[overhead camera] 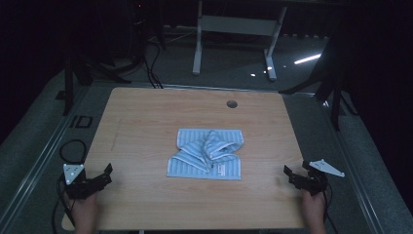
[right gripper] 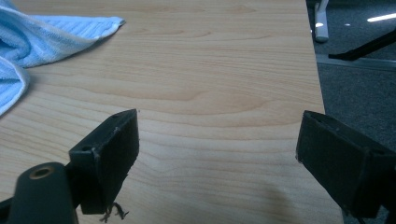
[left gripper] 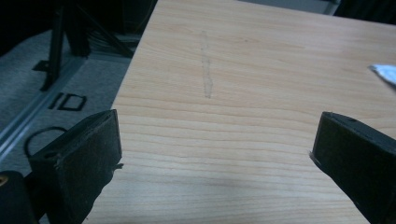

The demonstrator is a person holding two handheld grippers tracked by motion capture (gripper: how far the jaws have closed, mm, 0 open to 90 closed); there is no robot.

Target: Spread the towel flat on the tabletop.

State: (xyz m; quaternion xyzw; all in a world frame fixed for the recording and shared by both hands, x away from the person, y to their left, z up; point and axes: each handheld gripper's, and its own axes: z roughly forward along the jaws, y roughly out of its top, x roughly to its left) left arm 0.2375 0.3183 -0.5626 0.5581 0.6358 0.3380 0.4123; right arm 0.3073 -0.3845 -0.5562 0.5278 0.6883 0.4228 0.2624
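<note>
A light blue striped towel (overhead camera: 207, 153) lies crumpled and partly folded in the middle of the wooden table (overhead camera: 146, 117); its edge shows at the top left of the right gripper view (right gripper: 42, 32). My left gripper (overhead camera: 100, 178) rests at the table's front left corner, jaws wide open over bare wood (left gripper: 215, 140). At the front right edge sits my right gripper (overhead camera: 294, 175), also open with nothing between its jaws (right gripper: 217, 144). Both are well apart from the towel.
A round cable hole (overhead camera: 232, 104) sits near the table's far edge. A white desk frame (overhead camera: 234, 29) stands on the floor beyond. Dark stand legs (overhead camera: 336, 97) flank the table, and a cable loop (overhead camera: 73, 148) lies on the floor at the left.
</note>
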